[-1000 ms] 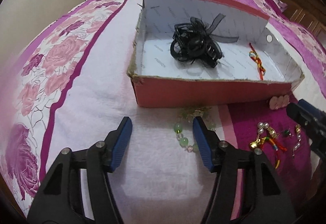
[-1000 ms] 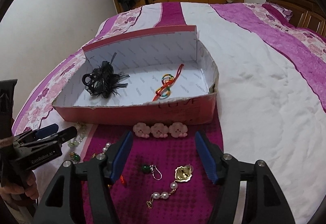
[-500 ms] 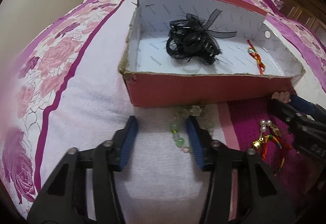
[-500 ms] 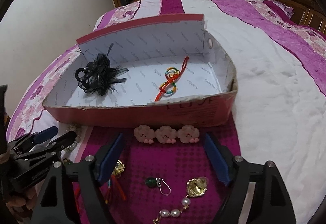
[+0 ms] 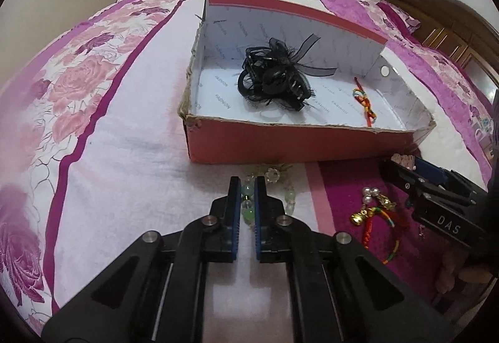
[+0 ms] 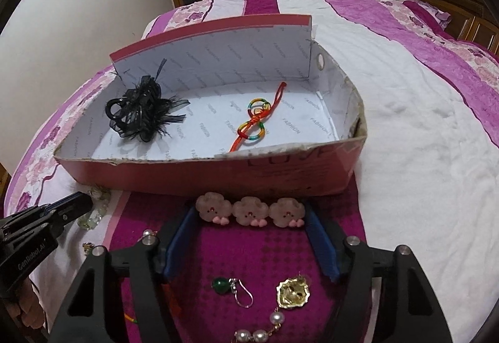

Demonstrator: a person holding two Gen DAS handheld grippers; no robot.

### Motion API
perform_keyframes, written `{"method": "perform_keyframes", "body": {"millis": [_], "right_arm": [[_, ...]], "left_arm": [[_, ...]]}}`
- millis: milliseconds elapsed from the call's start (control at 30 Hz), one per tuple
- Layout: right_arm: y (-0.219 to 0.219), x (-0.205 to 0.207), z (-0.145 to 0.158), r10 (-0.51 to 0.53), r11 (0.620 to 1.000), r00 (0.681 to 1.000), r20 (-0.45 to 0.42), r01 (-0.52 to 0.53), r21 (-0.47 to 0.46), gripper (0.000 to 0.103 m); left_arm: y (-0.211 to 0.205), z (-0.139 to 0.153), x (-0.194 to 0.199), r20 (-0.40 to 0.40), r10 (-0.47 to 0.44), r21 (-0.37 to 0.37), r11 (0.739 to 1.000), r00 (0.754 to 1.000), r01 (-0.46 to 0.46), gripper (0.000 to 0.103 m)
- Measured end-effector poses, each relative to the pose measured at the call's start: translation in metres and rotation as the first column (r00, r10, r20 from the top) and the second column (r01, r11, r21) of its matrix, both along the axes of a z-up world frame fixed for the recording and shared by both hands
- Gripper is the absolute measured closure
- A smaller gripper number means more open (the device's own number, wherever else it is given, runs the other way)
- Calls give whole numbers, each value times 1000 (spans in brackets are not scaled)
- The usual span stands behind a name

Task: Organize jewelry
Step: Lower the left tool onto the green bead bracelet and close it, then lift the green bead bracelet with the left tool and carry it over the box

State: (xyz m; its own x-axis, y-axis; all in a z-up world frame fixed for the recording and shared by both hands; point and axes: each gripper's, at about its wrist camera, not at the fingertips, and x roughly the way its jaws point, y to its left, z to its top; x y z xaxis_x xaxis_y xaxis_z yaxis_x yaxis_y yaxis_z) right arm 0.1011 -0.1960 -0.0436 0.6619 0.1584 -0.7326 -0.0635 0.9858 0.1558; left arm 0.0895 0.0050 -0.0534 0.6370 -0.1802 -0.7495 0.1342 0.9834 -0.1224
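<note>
Two claws in frame. Our left claw point(image 5: 248, 187) is closed down on the green bead bracelet point(image 5: 288, 196), pads pinching one strand of beads on the bed point(image 5: 131, 162), just in front of the red box point(image 5: 280, 143). Our right claw point(image 6: 251, 224) is spread wide, fingertips either side of the pink cloud hair clip point(image 6: 249, 212), which lies on the magenta stripe right against the box's front wall; we can't tell if the pads touch it.

Inside the box: black bow hair claw point(image 5: 274, 74) toward the left end, rainbow knot cord point(image 6: 254, 121) toward the right.

Loose on the bed near the right claw: green bead earring point(image 6: 232, 290), gold pendant on a pearl chain point(image 6: 293, 294). Between both claws: red string bracelet with gold bell and pearls point(image 5: 379, 215).
</note>
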Motion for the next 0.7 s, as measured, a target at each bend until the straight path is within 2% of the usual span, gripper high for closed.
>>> {"method": "perform_keyframes", "body": {"millis": [233,700], "right_arm": [[-6,-20,10,9,1000,1000,12,-9,16,32],[-11,-56,44,36,997,995,95,-43,67,32]], "left_arm": [[-1,15,-14,52,-5,-9,1000,999,5,103],[-4,46,-38,149,-8,-16,1000,989,11,103]]}}
